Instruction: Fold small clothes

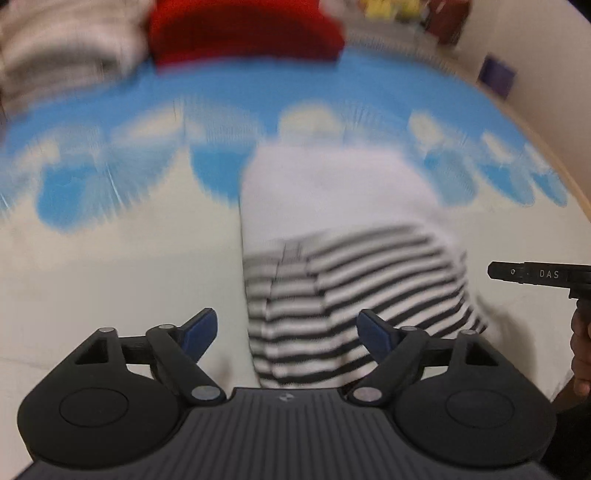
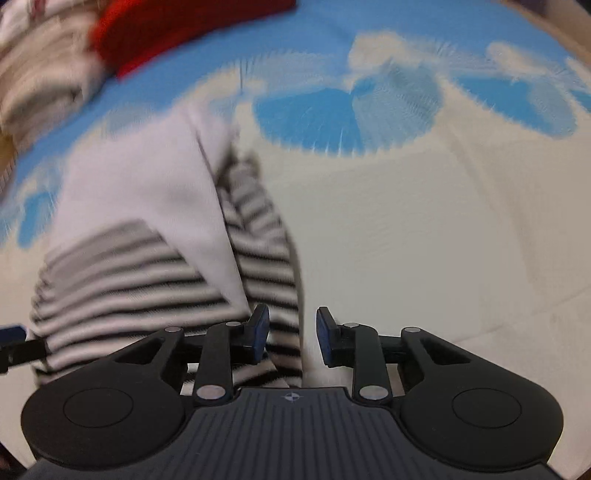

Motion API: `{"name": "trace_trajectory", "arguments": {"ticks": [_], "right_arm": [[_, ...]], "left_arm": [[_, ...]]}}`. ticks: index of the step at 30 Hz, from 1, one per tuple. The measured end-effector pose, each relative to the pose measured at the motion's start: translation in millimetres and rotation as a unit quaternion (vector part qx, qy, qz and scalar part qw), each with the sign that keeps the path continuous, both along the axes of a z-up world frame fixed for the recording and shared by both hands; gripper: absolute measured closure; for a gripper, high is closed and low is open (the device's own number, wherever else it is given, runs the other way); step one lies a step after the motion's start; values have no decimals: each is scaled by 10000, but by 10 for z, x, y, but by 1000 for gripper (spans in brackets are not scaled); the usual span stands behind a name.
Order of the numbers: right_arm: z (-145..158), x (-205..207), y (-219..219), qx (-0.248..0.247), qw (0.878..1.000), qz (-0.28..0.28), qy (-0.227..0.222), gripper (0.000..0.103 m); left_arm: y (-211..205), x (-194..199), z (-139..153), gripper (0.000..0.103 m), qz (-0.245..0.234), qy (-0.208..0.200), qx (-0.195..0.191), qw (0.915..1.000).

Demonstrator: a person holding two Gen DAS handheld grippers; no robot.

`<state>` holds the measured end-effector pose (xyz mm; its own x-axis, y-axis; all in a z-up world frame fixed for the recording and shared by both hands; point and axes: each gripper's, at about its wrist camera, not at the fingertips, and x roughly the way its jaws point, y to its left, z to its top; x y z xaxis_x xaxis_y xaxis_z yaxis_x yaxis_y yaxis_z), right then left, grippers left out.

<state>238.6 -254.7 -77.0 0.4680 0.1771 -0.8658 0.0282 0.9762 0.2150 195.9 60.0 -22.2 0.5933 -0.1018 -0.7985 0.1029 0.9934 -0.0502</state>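
Observation:
A small white garment with black-and-white striped parts (image 1: pixel 343 266) lies folded on a blue-and-white bed sheet (image 1: pixel 110 258). My left gripper (image 1: pixel 286 332) is open and empty, its fingers straddling the garment's near striped edge. In the right wrist view the same garment (image 2: pixel 147 229) lies at the left, with a striped sleeve running down between the fingers. My right gripper (image 2: pixel 291 334) is open, with its jaws partly apart over the sleeve's end. Both views are blurred by motion.
A red garment (image 1: pixel 243 33) and a striped beige pile (image 1: pixel 62 48) lie at the far side of the bed. The right gripper's black body (image 1: pixel 539 275) and a hand show at the right edge of the left wrist view. A wall rises at the right.

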Motion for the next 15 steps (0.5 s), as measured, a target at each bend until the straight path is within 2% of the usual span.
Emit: {"name": "trace_trajectory", "arguments": {"ticks": [1, 2, 3, 4, 6, 7, 11, 15], "right_arm": [[124, -81, -19, 26, 9997, -38, -256, 72], [255, -181, -28, 38, 9985, -41, -539, 71], [392, -292, -24, 41, 9967, 21, -804, 66], [520, -412, -6, 14, 9947, 105, -1024, 58], [758, -700, 46, -103, 9882, 238, -1509, 47], [842, -845, 46, -140, 9849, 286, -1699, 45], [1030, -1480, 131, -229, 9771, 466, -2063, 44], [1053, -1987, 196, -349, 9779, 349, -2030, 42]], "left_arm": [[-38, -169, 159, 13, 22, -317, 116, 9994], [-76, -328, 276, 6, 63, -528, 169, 9984], [-95, -485, 357, 0, 131, -687, 180, 9974], [-117, -646, 423, 0, 227, -824, 167, 9962], [-172, -968, 472, 0, 400, -899, 72, 9951], [-208, -1130, 459, 0, 445, -870, -6, 9952], [-350, -1641, 333, 0, 736, -678, -58, 9950], [-404, -1936, 186, 0, 979, -664, -158, 9929]]}}
